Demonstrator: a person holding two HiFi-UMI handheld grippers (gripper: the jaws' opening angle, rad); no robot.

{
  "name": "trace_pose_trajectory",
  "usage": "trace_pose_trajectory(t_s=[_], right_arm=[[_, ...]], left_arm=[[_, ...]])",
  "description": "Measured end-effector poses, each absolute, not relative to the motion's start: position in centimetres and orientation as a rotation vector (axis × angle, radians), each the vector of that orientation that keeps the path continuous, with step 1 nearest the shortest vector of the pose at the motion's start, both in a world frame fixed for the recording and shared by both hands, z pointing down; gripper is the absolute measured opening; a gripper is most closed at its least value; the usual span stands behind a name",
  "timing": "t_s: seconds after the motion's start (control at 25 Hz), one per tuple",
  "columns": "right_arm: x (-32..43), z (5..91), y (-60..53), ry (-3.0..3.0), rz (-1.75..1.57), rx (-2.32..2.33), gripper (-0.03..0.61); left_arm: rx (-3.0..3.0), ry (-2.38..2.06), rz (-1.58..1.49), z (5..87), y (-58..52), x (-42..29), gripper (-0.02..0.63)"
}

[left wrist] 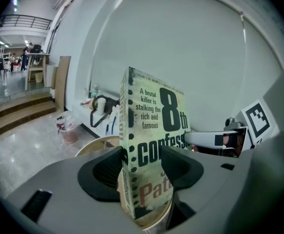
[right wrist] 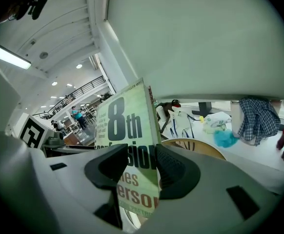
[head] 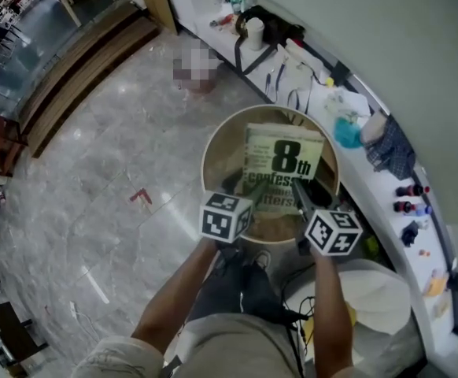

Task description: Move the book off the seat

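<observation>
Step in hand: carry. I have left gripper [left wrist: 142,167] clamped on book [head: 284,168] spine edge and right gripper [right wrist: 149,167] clamped on opposite edge. Book tilted over round seat [head: 223,150]; contact unclear. Next: I move both grips together, clear of rim.

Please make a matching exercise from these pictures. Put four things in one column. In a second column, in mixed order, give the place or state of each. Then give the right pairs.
Column A
1. book
2. seat
3. checked cloth
4. white cup

Column B
a. lies on the counter, beside a teal thing
b. clamped by the left gripper and the right gripper
c. round, wooden, seen below the book
d. stands at the counter's far end, beside a black thing

Pairs: 1-b, 2-c, 3-a, 4-d
</observation>
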State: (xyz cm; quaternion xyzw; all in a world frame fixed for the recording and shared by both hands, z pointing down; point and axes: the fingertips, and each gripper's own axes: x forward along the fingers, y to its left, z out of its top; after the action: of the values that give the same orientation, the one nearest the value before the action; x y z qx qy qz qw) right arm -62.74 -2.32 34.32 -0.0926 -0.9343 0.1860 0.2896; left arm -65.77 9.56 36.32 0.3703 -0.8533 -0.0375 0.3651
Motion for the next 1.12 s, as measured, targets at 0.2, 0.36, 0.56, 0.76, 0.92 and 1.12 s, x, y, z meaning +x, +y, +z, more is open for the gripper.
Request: trace_pose_trajectory(t_s=[0.2, 0.36, 0.56, 0.76, 0.92, 1.12], right_arm=[[-65.7, 38.2, -0.5, -2.454, 0.504, -0.203, 0.189], [-67.3, 41.9, 0.6, -2.401, 0.502, -0.172, 0.189], [-67.8, 45.9, 1.9, -2.348, 0.530, -0.144, 0.189], [-68.1, 49.7, 2.1, -2.291, 0.614, -0.146, 0.189], [-67.9, 52.8, 1.8, -2.248, 0.622, -0.169, 0.189], [-67.5, 56.5, 0.9, -2.197, 0.620, -0.184, 0.189]], left_arm=[[0.962, -2.131, -0.109, 40.4, 11.3, -69.1, 0.256], [0.957, -2.065, -0.131, 45.1, 12.5, -70.6, 0.256], [0.933, -1.976, -0.161, 49.0, 13.7, -70.8, 0.256], [0.883, -1.922, -0.148, 52.9, 14.3, -70.8, 0.256], [0.858, -1.897, -0.115, 55.5, 14.0, -70.6, 0.256], [0.813, -1.878, -0.132, 58.5, 13.0, -70.3, 0.256]])
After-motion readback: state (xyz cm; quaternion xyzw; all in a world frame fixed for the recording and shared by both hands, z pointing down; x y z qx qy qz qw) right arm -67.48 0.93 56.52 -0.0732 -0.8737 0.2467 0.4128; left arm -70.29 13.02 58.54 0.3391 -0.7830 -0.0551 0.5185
